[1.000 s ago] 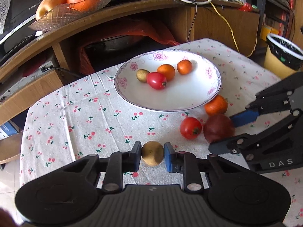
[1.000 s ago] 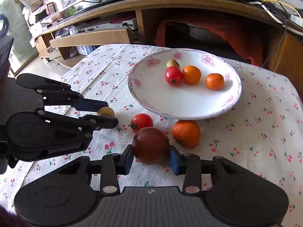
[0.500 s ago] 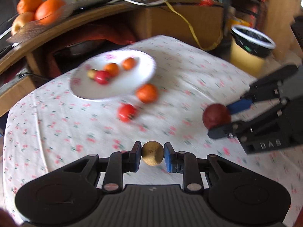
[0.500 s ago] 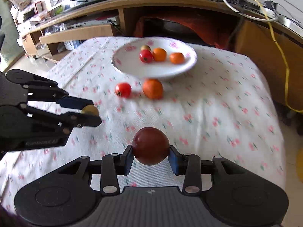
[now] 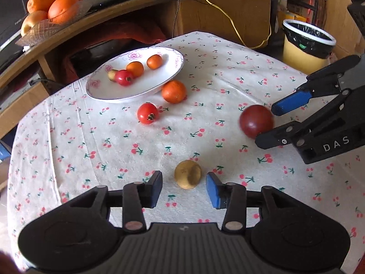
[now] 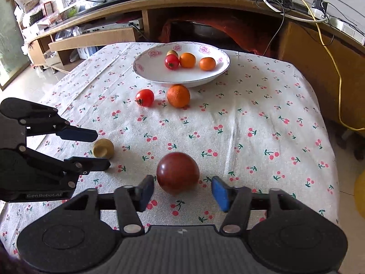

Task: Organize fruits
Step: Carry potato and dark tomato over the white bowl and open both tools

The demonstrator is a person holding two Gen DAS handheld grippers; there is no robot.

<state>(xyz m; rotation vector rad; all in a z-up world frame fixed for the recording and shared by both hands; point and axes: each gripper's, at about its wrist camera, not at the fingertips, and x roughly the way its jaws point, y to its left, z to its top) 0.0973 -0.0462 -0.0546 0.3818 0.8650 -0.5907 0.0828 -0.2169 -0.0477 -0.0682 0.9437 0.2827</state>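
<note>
My left gripper (image 5: 183,186) is open around a small tan fruit (image 5: 188,174) that rests on the cherry-print cloth, apart from both pads; it also shows in the right wrist view (image 6: 103,148). My right gripper (image 6: 181,190) is open around a dark red fruit (image 6: 178,172) lying on the cloth; it also shows in the left wrist view (image 5: 256,120). A white flowered plate (image 6: 157,74) holds a red tomato (image 6: 171,61), two small oranges and a tan fruit. A tomato (image 6: 144,97) and an orange (image 6: 178,96) lie in front of the plate.
A wooden desk (image 6: 205,4) with cables curves behind the table and bears a glass bowl of oranges (image 5: 52,11). A yellow bin with a black liner (image 5: 305,43) stands off the table's far right. The table's edge falls away at right (image 6: 330,159).
Both grippers drew back from the plate toward the near table edge, set their fruits down on the cloth and opened.
</note>
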